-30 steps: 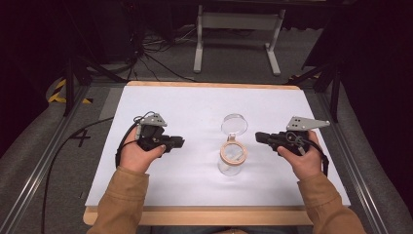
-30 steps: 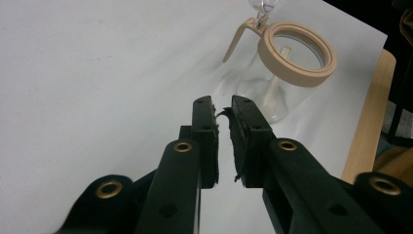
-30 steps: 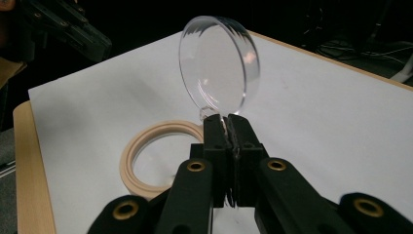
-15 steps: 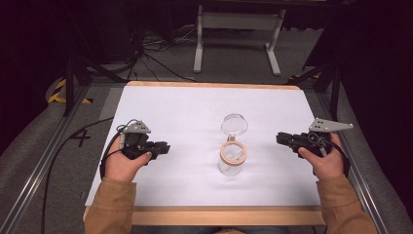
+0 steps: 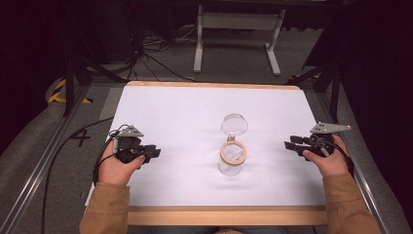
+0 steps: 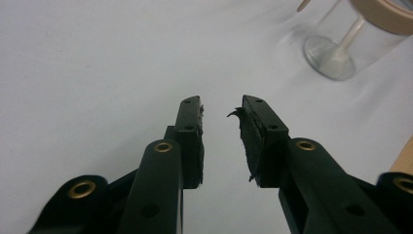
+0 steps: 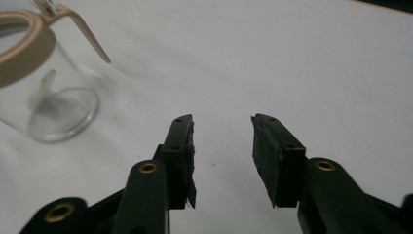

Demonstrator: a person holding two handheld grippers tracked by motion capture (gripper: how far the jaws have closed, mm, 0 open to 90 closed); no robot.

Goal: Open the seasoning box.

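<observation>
- The left tool [image 5: 150, 152] is sitting at the lower left of the high view, resting low over the white table [image 5: 185, 112], well apart from the glass jar [image 5: 232, 157]; it has been drawing back toward the left edge since a second ago
- Its jaws have just been opening and are standing released, with nothing between them, as the left gripper view is showing [image 6: 221, 114]
- The glass jar is standing upright at the centre of the high view, its tan rim [image 5: 234, 152] open and its clear lid [image 5: 234, 124] swung back, just above it in the frame
- The right tool [image 5: 290, 144] is sitting at the right edge, also pulled away from the jar; its jaws have just been opening wide and are gripping nothing [image 7: 221, 127]
- Judging by this, the jar is now left open and both hands are backing off, so the work is looking finished
- The jar is being cut off at the upper corners of both gripper views, and whether anything is lying inside is hard to tell
</observation>
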